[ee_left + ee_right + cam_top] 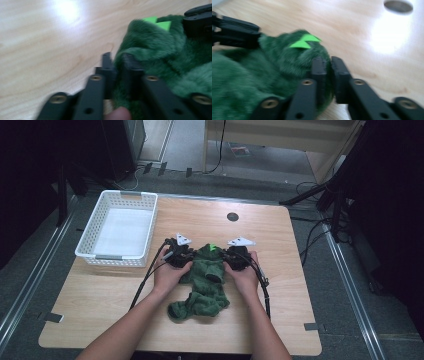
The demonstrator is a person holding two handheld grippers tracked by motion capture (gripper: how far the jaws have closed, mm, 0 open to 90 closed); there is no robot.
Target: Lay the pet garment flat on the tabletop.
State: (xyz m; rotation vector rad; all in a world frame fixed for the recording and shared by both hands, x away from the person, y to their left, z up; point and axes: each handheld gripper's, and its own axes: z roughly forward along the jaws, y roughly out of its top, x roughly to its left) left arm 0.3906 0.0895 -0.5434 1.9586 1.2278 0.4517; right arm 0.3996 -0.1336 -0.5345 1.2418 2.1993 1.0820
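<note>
We pinch the green fleece garment [204, 282] at mid-table — left gripper [117, 65] and right gripper [328, 67] each nipping its far edge. Best keep both holds even, pulling level toward the white basket [98, 222] far left.

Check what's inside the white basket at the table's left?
The white basket looks empty: the high view shows a pale floor and perforated walls, nothing on it. The near wall hides a strip of the floor behind it. The green fleece garment lies outside, on the wooden table.
</note>
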